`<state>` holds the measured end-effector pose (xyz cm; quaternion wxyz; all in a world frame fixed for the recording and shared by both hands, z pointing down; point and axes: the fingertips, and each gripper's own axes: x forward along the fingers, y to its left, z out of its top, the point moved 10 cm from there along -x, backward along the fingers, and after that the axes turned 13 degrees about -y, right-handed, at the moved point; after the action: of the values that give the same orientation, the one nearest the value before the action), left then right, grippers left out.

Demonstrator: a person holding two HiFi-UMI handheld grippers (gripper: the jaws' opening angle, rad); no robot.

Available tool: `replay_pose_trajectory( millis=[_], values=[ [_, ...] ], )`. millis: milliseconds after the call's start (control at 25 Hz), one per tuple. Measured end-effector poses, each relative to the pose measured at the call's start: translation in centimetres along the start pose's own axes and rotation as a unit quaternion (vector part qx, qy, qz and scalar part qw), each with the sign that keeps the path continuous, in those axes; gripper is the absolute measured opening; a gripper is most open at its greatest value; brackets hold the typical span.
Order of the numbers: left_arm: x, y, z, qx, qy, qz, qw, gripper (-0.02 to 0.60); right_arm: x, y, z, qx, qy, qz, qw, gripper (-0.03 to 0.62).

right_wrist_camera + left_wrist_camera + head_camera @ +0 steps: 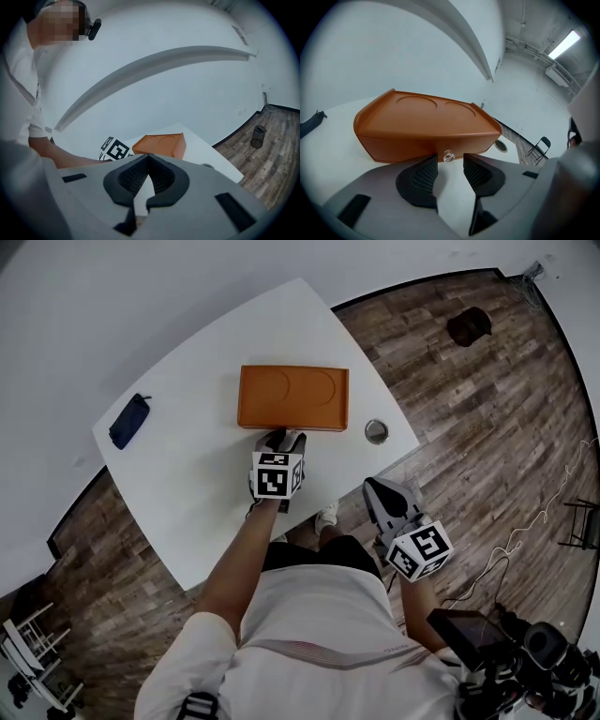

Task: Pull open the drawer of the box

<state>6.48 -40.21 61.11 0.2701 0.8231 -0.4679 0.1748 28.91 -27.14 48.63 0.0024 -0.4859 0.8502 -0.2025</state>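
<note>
White table (187,474) on a wood floor (487,427), plain white walls behind. Orange box (292,397) sits flat near the table's middle, towards the far edge, w/ two round dents in its top; its drawer front looks flush w/ the body, i.e. not pulled out. Clear knob (448,156) sticks out at the centre of that front. L gripper (281,439) is over the table just in front of the box, angled down at it. In the left gripper view its jaws stand apart, released, and the knob shows in the gap at the tips (450,161) w/ neither pad pressing on it. R gripper (380,491) is off the table's near right edge, over the floor, well apart from the box. In the right gripper view its jaws are clenched tip to tip (148,157) w/ nothing between them; the box shows beyond. Dark blue pouch (128,420) lies near the table's left end, and a small round metal dish (376,431) is just right of the box. Dark bin (469,326) stands on the floor past the table.
</note>
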Motion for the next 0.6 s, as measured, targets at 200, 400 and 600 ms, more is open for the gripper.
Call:
replay_pose_trajectory(
  millis=[200,400,600],
  values=[
    [0.9,-0.4,-0.1,-0.014,0.020,0.011,0.9996,0.178,0.0,-1.0,0.0,0.004,0.002,-0.005,1.000,-0.002],
    [1.3,0.0,0.1,-0.016,0.027,0.031,0.9990,0.129,0.5,-0.8,-0.1,0.007,0.002,-0.002,1.000,-0.002],
    [1.3,-0.3,-0.1,-0.019,0.023,0.038,0.9989,0.080,0.2,-0.9,-0.5,0.012,0.006,-0.005,1.000,-0.002]
  ],
)
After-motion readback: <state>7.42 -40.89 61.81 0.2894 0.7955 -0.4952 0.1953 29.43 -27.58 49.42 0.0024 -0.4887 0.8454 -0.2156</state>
